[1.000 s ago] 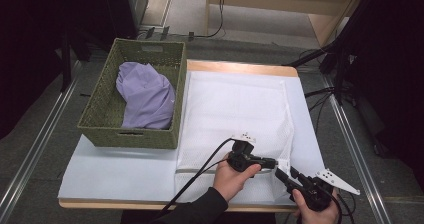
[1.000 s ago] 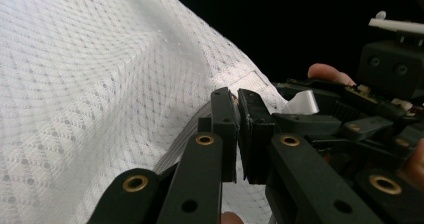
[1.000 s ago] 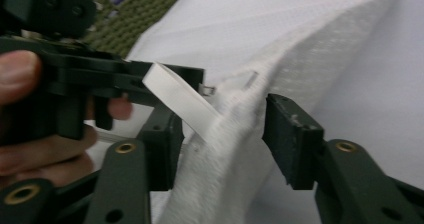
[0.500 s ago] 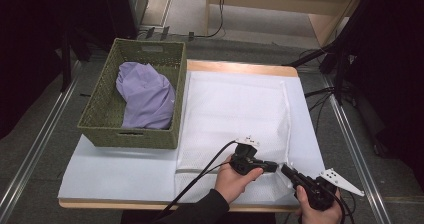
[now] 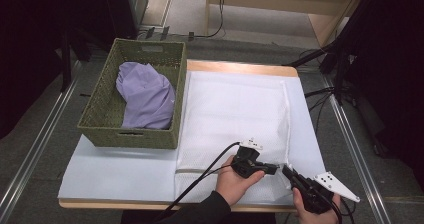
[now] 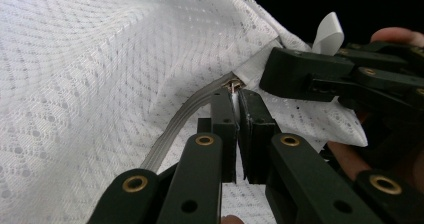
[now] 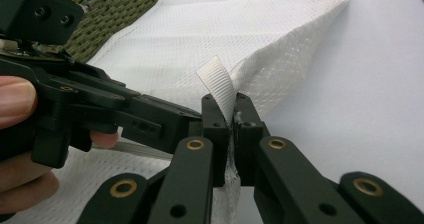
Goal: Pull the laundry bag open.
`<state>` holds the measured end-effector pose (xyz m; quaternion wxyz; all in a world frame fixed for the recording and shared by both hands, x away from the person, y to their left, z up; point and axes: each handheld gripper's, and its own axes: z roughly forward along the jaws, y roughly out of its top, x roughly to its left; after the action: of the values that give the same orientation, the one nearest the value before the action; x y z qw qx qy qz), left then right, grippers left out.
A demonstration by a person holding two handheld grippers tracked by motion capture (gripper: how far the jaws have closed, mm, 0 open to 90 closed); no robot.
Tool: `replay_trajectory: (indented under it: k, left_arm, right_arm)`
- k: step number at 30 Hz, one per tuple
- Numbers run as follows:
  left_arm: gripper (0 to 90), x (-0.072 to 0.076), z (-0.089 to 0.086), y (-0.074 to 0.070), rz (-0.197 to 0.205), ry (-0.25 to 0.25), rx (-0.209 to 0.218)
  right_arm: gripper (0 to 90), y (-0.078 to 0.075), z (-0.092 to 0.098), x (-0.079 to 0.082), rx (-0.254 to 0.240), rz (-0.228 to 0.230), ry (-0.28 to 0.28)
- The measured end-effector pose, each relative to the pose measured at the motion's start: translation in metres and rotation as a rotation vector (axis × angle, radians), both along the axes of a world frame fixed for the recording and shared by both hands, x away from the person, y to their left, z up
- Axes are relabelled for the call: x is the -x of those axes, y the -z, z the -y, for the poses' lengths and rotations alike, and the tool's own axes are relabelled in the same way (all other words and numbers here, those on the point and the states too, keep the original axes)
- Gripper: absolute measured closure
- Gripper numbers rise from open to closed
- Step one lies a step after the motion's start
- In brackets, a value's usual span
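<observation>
A white mesh bag (image 5: pixel 232 109) lies flat on the table, its zipper (image 6: pixel 175 126) running along the near edge. My left gripper (image 5: pixel 271 168) is shut on the small metal zipper pull (image 6: pixel 233 85) at the bag's near right corner. My right gripper (image 5: pixel 287 170) meets it tip to tip and is shut on that corner's fabric, beside a white ribbon tab (image 7: pixel 218 81). The left gripper view shows the right gripper's jaws just right of the pull. The right gripper view shows the left gripper (image 7: pixel 125 115) coming in from the left.
A green woven basket (image 5: pixel 100 115) stands at the table's left with a crumpled lilac cloth (image 5: pixel 147 96) inside. A pale sheet (image 5: pixel 115 169) covers the wooden tabletop. Cables trail from both grippers toward the near edge.
My right gripper's jaws stood apart a second ago and have closed on the bag's corner. The left gripper has kept its hold and barely moved.
</observation>
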<state>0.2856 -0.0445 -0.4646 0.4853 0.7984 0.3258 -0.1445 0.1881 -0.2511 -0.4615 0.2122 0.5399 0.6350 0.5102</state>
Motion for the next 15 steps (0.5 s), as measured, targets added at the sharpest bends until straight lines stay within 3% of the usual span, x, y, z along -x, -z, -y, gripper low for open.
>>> replay_trajectory:
  k: [15]
  left_arm:
    - [87.5, 0.0062, 0.0014, -0.0016, 0.079, -0.006, -0.066]
  right_arm:
    - [88.6, -0.0001, -0.0057, 0.0019, 0.087, 0.025, 0.006]
